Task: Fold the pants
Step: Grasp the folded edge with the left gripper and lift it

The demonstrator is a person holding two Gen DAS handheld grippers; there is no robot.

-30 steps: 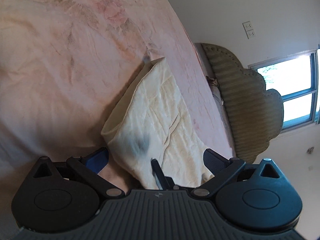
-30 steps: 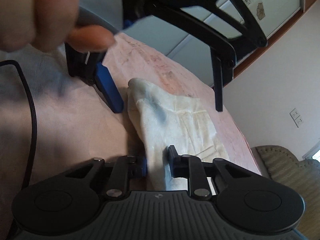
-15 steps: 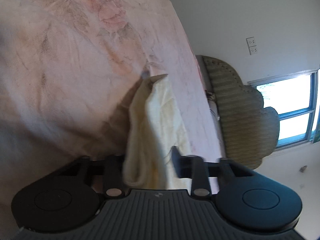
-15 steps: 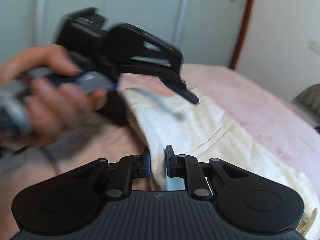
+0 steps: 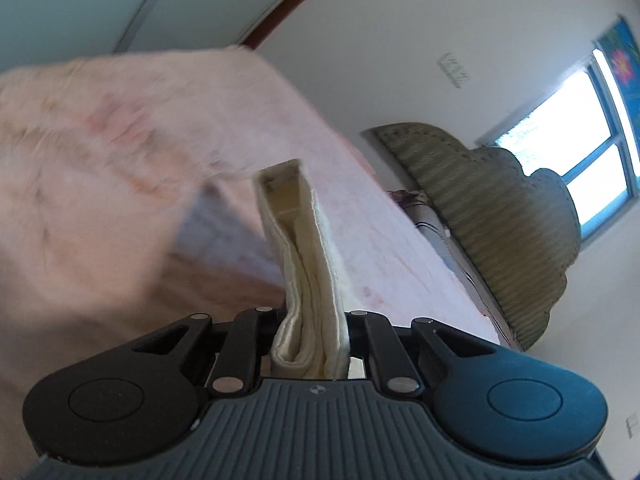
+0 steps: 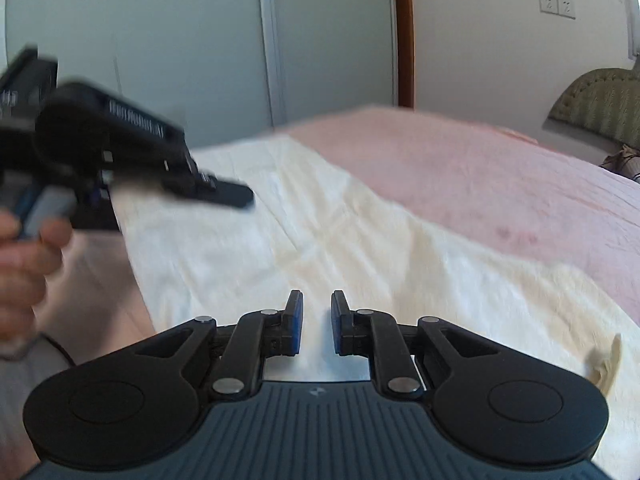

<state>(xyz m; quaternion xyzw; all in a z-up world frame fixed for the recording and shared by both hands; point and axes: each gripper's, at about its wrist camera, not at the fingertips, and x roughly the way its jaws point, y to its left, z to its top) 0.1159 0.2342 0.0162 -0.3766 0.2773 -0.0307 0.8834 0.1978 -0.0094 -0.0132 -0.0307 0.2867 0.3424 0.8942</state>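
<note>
The cream pants (image 6: 360,240) lie stretched across the pink bed sheet (image 6: 500,184). In the left wrist view a folded edge of the pants (image 5: 308,264) stands up between the fingers of my left gripper (image 5: 316,316), whose jaws are closing and press on the cloth. That edge is lifted off the sheet (image 5: 100,160). My right gripper (image 6: 316,312) holds another part of the pants' edge, with white cloth filling the narrow gap between its blue pads (image 6: 295,320). The left gripper (image 6: 216,192) appears blurred at the left of the right wrist view, held by a hand (image 6: 24,264).
A woven olive headboard or chair back (image 5: 500,216) stands past the bed's far side under a bright window (image 5: 592,152). Pale wardrobe doors (image 6: 200,40) and a wooden door frame (image 6: 404,40) lie behind the bed. A wall socket (image 6: 556,4) sits high on the right.
My left jaws went from wide open to closed on the pants' edge and lifted it off the bed. The right gripper rolled level and moved, keeping its hold on the cloth.
</note>
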